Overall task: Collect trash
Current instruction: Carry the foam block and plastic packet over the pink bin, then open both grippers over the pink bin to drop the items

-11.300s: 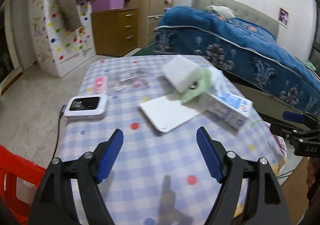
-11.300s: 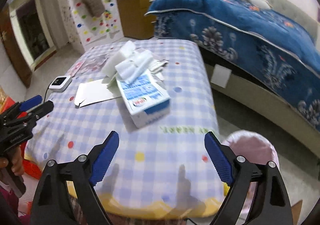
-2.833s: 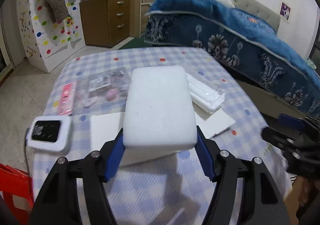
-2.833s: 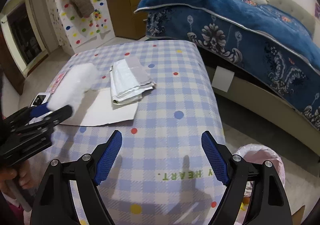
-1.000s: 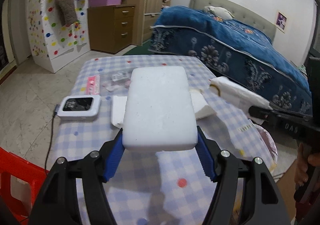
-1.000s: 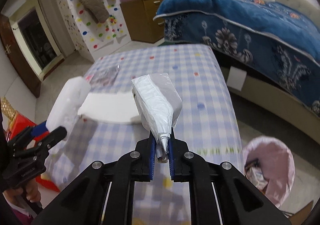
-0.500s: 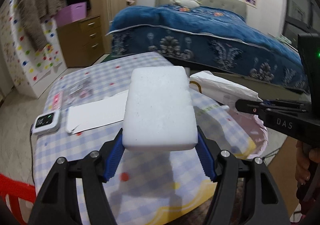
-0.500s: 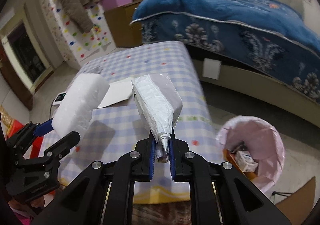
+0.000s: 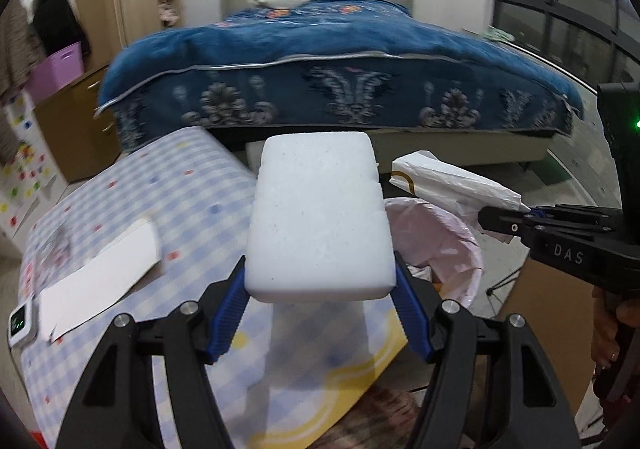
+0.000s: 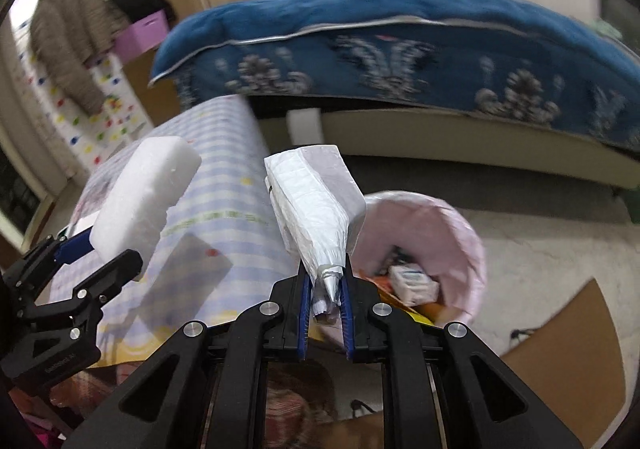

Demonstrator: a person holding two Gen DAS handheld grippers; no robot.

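Left gripper (image 9: 320,313): you grip the foam (image 9: 320,217).
Right gripper (image 10: 325,313): jaws easing, bag (image 10: 316,209) between them.
Change: table left; bin (image 10: 460,233) below.

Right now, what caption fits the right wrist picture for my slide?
Right gripper pinching a folded plastic bag above the pink-lined bin, left gripper alongside holding a white foam block.

Pink-lined trash bin (image 10: 460,225) mouth open at 1 o'clock in right wrist view — partly filled, small carton (image 10: 412,281) inside. Table edge (image 10: 256,185) crowds bin at 10 o'clock. Bed frame (image 10: 460,141) blocks 12 o'clock. Bare floor (image 10: 560,241) free at 3 o'clock — cardboard sheet (image 10: 572,353) at 4.
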